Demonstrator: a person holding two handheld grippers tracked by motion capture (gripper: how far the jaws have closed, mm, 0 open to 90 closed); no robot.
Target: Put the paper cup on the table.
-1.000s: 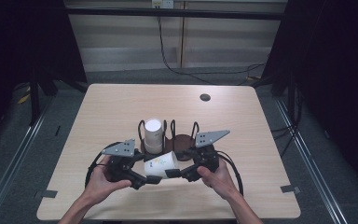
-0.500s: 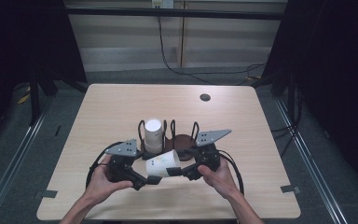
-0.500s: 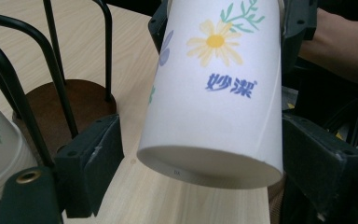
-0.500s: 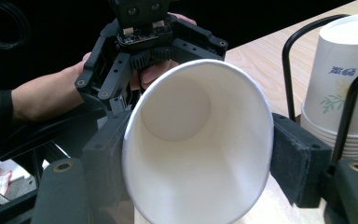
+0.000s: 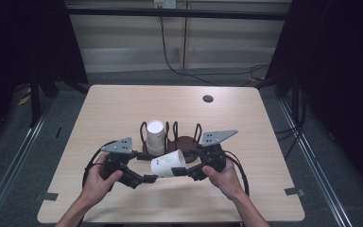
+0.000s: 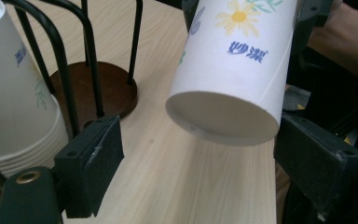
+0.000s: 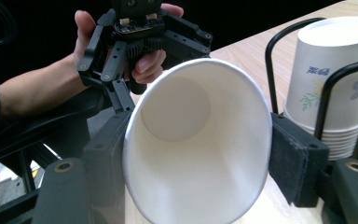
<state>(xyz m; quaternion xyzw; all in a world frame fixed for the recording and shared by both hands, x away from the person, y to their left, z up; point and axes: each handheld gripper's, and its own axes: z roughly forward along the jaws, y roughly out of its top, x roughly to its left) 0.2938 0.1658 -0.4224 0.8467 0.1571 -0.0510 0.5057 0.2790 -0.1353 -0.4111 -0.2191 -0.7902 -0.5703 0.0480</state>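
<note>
The right gripper (image 5: 185, 171) clamps a paper cup (image 5: 168, 163) near its rim, jaws having just squeezed in. The cup lies level above the surface (image 5: 264, 142), its base between the left gripper's (image 5: 147, 178) jaws (just opened wide, not touching). Beside it, a cup stack (image 5: 155, 137) stands in a wire rack (image 5: 185, 140).

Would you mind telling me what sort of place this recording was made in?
Probably a lab or studio set up for recording: a lone wooden table stands between dark curtains, cables run across the grey floor behind it, and pieces of tape mark the floor beside the table.
</note>
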